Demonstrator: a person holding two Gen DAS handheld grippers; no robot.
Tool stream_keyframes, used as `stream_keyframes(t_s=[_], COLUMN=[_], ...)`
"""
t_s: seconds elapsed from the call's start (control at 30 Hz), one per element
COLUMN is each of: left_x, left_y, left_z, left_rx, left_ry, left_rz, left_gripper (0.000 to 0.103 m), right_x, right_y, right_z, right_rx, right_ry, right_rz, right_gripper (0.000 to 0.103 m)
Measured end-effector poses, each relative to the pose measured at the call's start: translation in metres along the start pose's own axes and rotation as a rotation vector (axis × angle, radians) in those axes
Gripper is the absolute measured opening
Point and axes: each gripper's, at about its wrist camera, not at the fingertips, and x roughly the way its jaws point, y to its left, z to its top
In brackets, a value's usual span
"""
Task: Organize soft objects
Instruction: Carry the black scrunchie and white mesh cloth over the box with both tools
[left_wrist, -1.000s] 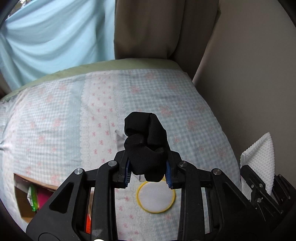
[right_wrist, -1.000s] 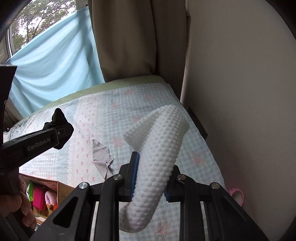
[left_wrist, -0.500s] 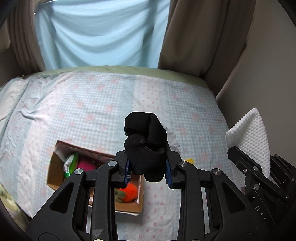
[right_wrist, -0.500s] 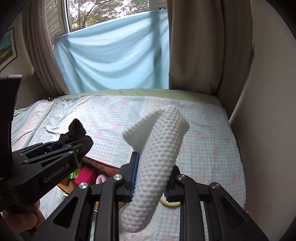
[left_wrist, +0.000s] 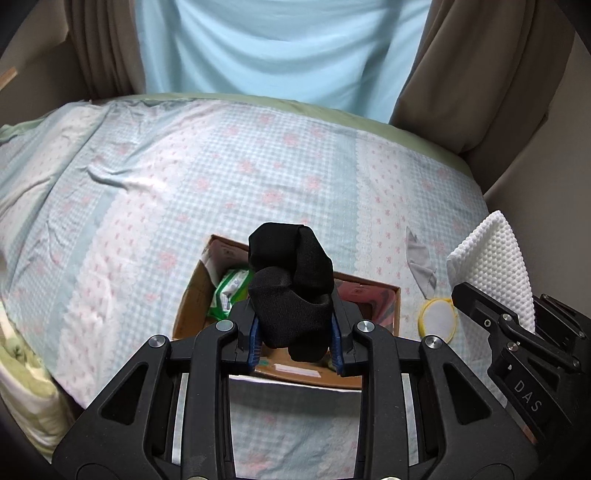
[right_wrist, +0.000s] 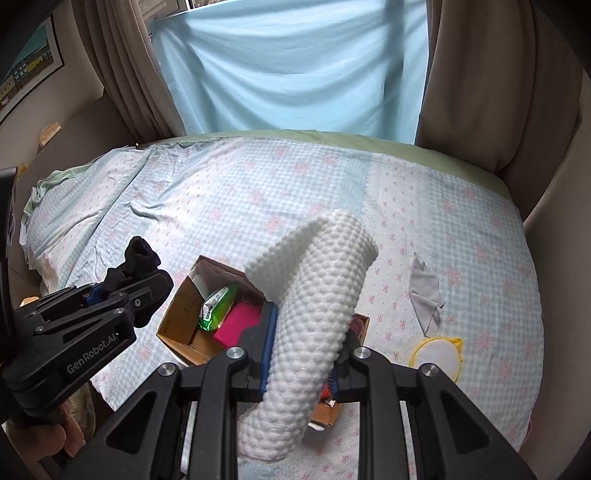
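My left gripper (left_wrist: 295, 343) is shut on a bunched black sock (left_wrist: 290, 284), held above an open cardboard box (left_wrist: 192, 291) on the bed. The box holds a green packet (left_wrist: 229, 288) and a pink item (right_wrist: 236, 323). My right gripper (right_wrist: 303, 350) is shut on a folded white bumpy cloth (right_wrist: 317, 314), held above the box's right side (right_wrist: 364, 321). The white cloth also shows in the left wrist view (left_wrist: 491, 266); the left gripper and sock show in the right wrist view (right_wrist: 138, 258).
A grey cloth (right_wrist: 426, 291) and a yellow-rimmed round white pad (right_wrist: 437, 354) lie on the checked bedsheet (right_wrist: 258, 192) right of the box. A blue sheet (right_wrist: 295, 74) and beige curtains (right_wrist: 491, 92) hang behind the bed. A wall stands at the right.
Both grippers have swung left, from the bed's right side to above the cardboard box. Each still holds its item.
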Motion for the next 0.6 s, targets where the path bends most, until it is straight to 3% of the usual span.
stream_keyframes(t_s=[0.27,0.6], left_x=[0.044,0.111], left_y=[0.056,0.084], left_z=[-0.001,-0.010], left_rx=[0.103,0.229], left_ry=[0.117,0.249], left_rz=[-0.034,-0.090], left_gripper=[0.025,0.026], right_x=[0.046,0.103], right_y=[0.032,0.045], right_z=[-0.008,-0.020], right_rx=[0.126,0.233], right_ry=[0.105,0.236], right_rz=[-0.042,-0.016], right_gripper=[0.021,0.021])
